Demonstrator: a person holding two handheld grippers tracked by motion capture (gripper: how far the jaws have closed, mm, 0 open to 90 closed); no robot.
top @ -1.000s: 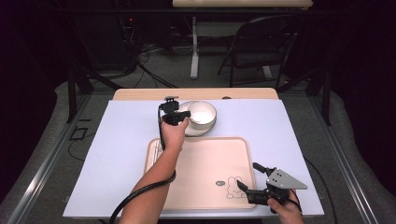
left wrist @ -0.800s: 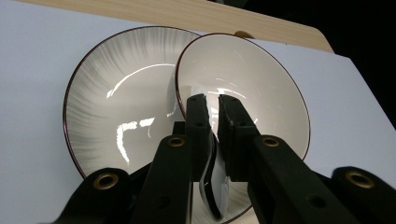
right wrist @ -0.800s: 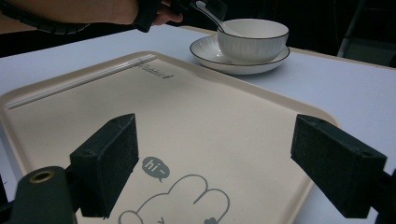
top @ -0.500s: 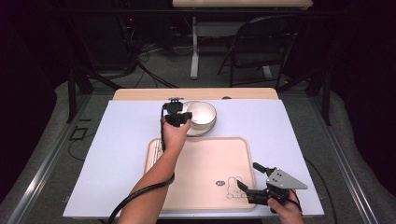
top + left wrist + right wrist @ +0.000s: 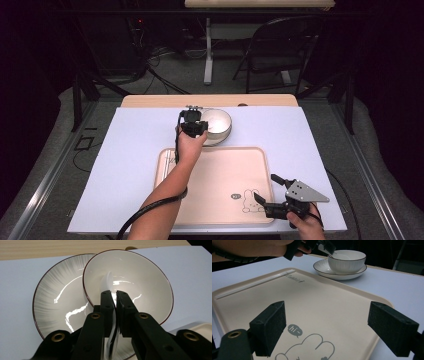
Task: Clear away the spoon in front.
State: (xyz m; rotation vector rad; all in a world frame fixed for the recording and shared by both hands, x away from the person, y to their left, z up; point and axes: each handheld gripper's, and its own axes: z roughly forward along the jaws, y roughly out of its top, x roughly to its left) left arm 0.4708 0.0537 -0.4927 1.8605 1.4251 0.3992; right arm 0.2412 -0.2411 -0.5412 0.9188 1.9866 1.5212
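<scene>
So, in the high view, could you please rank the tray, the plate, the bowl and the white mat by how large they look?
1. white mat
2. tray
3. plate
4. bowl, nearly as wide as the plate under it, so that ranking is unsure.

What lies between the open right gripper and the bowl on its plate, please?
In the right gripper view, a bare stretch of beige tray lies between the right gripper and the bowl, then a strip of white table cover.

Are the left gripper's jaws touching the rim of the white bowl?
Touching. In the left gripper view the left gripper has its jaws closed on the white bowl's near rim, one inside, one outside.
</scene>
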